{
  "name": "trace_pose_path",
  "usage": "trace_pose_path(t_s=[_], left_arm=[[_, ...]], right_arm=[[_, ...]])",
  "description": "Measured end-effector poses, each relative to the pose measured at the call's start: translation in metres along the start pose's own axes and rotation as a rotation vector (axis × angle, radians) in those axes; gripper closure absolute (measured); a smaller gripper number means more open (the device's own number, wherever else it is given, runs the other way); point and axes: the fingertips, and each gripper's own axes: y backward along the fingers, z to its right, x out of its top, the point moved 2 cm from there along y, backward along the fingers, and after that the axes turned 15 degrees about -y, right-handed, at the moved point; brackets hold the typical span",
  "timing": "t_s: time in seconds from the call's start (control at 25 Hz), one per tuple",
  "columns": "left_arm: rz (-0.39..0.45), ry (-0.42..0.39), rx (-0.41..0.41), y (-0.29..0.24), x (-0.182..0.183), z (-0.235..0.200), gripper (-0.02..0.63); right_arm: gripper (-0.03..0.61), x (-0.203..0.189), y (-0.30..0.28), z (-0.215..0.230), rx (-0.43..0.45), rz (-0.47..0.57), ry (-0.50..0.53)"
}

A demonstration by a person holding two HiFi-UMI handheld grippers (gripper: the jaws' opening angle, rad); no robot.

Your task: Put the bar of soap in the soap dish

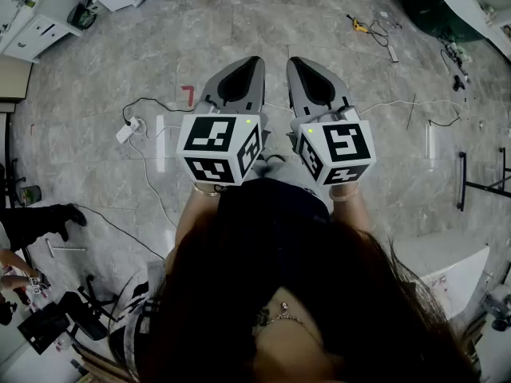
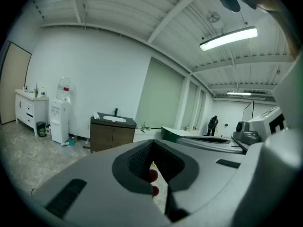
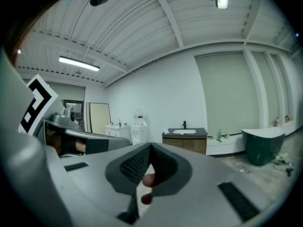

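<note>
Dark hair [image 1: 271, 294] fills the bottom of the head view. Just above it are the two marker cubes [image 1: 219, 148], held side by side at mid-frame over a grey stone floor [image 1: 96, 174]. The left tongs [image 1: 254, 62] and right tongs [image 1: 294, 62] point toward the top of the frame, close together but not touching.

Each gripper view shows its own jaws pressed together at the tips, the left tongs [image 2: 152, 144] and the right tongs [image 3: 150, 148] alike, and neither holds anything. Something small and reddish shows through the gap below the tips; what it is cannot be told.

Neither the bar of soap nor the soap dish appears in any view. A dark sink cabinet [image 2: 112, 126] stands against the far wall, at centre-left of the left gripper view and mid-frame of the right one [image 3: 184, 138]. It looks like the likeliest place for them, though that is only a guess.

The task seems not yet begun. A cable [image 1: 152, 106] trails across the floor at centre-left, and walking with eyes on the tongs could snag it. Tongs brought to the soap closed like this would knock it away, and a hard squeeze could make a slick bar squirt out.
</note>
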Motion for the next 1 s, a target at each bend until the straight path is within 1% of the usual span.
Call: trace_pose_path(t_s=[0.2, 0.36, 0.52, 0.68, 1.0], left_arm=[[-0.003, 0.004, 0.002, -0.009, 0.001, 0.001, 0.619], [-0.008, 0.004, 0.006, -0.017, 0.003, 0.005, 0.619], [-0.008, 0.008, 0.023, -0.024, 0.004, 0.008, 0.619], [-0.009, 0.018, 0.038, -0.036, 0.004, 0.012, 0.618], [-0.035, 0.048, 0.075, -0.061, -0.005, 0.007, 0.619]], right_arm=[[0.561, 0.003, -0.002, 0.009, -0.009, -0.001, 0.02], [0.561, 0.005, -0.002, 0.016, -0.001, -0.002, 0.016], [0.561, 0.008, -0.001, 0.026, 0.016, 0.001, -0.006], [0.561, 0.012, -0.004, 0.041, 0.036, -0.003, -0.005], [0.561, 0.013, -0.027, 0.066, 0.087, -0.026, -0.01]])
